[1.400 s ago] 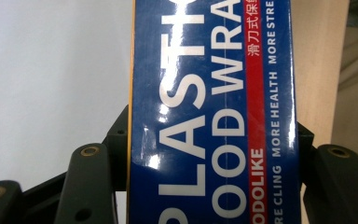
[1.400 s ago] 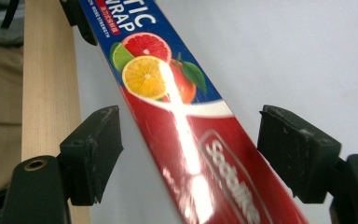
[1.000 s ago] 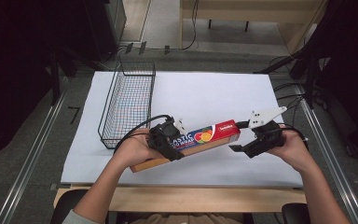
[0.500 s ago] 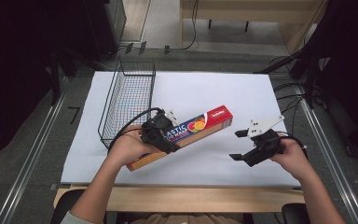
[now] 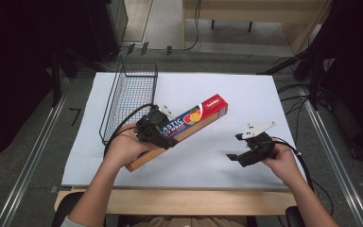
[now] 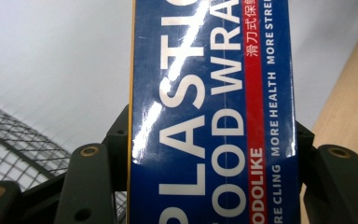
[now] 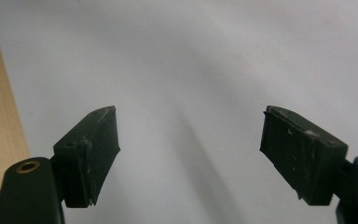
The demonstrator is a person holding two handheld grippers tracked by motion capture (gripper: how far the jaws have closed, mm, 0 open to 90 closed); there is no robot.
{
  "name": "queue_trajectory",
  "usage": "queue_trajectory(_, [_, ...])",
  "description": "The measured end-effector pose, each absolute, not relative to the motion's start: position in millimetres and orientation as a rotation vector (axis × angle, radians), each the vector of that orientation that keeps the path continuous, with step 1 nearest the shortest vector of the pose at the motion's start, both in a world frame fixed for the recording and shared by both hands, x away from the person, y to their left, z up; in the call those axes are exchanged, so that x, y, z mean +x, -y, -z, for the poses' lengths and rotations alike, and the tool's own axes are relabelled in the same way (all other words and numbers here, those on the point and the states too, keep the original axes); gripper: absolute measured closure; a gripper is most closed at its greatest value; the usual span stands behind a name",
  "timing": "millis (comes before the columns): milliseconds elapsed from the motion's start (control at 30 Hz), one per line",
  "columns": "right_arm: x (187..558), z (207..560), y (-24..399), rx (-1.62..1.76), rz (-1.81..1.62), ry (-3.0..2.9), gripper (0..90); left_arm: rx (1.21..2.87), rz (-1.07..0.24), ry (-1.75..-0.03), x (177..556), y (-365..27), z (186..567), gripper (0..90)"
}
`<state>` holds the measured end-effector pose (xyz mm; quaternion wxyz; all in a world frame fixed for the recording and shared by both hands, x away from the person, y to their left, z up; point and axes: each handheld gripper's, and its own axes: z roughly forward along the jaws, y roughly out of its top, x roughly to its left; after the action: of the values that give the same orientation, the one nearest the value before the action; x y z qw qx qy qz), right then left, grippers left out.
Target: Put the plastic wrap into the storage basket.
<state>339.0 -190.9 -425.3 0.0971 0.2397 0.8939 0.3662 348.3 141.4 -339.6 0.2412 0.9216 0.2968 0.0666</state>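
A long blue and red plastic food wrap box [image 5: 189, 122] is lifted at a slant over the white sheet, its far end higher. My left gripper [image 5: 157, 127] is shut on the box's middle; in the left gripper view the box [image 6: 212, 112] lies between both jaws. My right gripper [image 5: 238, 147] stands open and apart from the box, low over the sheet at the front right. Its fingers [image 7: 91, 151] are spread wide with nothing between them.
A black wire basket [image 5: 128, 101] stands on the left part of the white sheet [image 5: 246, 94], just beyond my left hand. Its mesh [image 6: 9, 140] shows at the left in the left gripper view. The wooden table edge [image 5: 194, 201] runs along the front.
The right gripper let go of the box's end and drew back toward the front right, open. The left gripper lifted the box and swung it left toward the basket.
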Motion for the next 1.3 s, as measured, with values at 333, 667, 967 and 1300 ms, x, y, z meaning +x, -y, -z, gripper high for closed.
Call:
queue_trajectory(333, [341.2, 442.2, 175.7, 0.673, -1.012, -2.712, 20.4, 2.477, -0.22, -0.9, 352.4, -160.6, 328.4, 40.5])
queue_trajectory(667, [344.3, 443.7, 176.0, 0.703, -0.991, -2.683, 20.5, 2.417, -0.247, -1.017, 360.5, -183.0, 318.3, 40.5])
queue_trajectory(967, [348.1, 447.7, 174.6, 0.712, -0.97, -2.707, 20.5, 2.382, -0.275, -1.124, 374.7, -199.4, 313.2, 40.5])
queue_trajectory(1300, [349.5, 447.9, 175.3, 0.725, -0.964, -2.708, 20.5, 2.366, -0.283, -1.196, 390.8, -209.1, 306.9, 40.5])
